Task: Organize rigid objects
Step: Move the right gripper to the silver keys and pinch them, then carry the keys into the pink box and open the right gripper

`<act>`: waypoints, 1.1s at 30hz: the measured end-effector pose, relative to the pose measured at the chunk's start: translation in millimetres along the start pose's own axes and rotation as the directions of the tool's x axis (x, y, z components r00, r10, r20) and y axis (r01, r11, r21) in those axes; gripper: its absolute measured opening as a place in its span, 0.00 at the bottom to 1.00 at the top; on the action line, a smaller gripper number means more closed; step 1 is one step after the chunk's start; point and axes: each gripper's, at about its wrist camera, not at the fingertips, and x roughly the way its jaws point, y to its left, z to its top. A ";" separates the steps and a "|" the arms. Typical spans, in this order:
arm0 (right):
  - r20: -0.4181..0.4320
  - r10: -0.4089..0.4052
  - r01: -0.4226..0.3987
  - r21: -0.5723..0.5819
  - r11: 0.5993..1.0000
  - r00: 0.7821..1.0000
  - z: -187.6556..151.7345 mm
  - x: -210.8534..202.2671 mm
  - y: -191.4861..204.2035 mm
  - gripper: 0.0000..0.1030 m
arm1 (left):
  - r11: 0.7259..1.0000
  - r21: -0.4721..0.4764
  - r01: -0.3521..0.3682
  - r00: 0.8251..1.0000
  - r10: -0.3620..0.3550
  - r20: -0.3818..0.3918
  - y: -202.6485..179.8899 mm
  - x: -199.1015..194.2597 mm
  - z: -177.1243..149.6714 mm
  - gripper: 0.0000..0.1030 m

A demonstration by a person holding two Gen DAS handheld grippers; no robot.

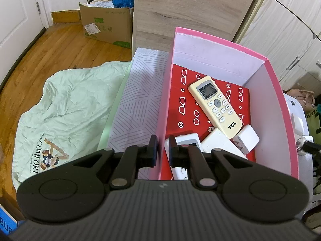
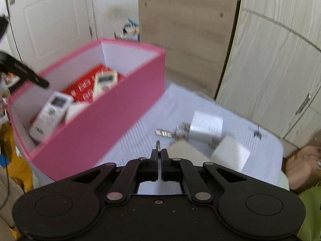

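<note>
Bright even daylight; left wrist view sharp, right wrist view motion-blurred; fisheye bending at edges.

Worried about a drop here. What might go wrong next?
The right tool pinches only a thin metal ring; in this blurred view the grip looks slight, so it may slip free with its keys. The left tool clamps just one wall of the pink box, which may bend or tip and shift the remotes piled inside.
</note>
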 end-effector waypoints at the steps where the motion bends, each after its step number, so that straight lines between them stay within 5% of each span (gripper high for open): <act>1: 0.024 -0.001 0.001 -0.003 1.000 1.000 3.2 -6.7 2.0 0.04 | 1.000 -0.001 0.001 1.000 -0.001 0.000 0.1 -0.4 0.0 0.08; 15: 0.263 0.171 -0.165 -0.044 0.985 0.950 41.7 -55.1 37.4 0.04 | 1.000 -0.007 0.002 1.000 -0.002 0.000 2.6 -2.1 0.1 0.08; 23: 0.268 0.262 -0.258 -0.048 0.965 0.927 57.7 -47.8 65.1 0.04 | 0.999 0.035 -0.016 1.000 0.016 0.005 -2.1 -3.1 -0.7 0.08; 33: 0.189 0.313 -0.317 -0.011 0.948 0.931 80.9 1.9 96.2 0.04 | 1.000 0.024 -0.010 1.000 0.010 0.002 -3.2 -2.7 0.4 0.08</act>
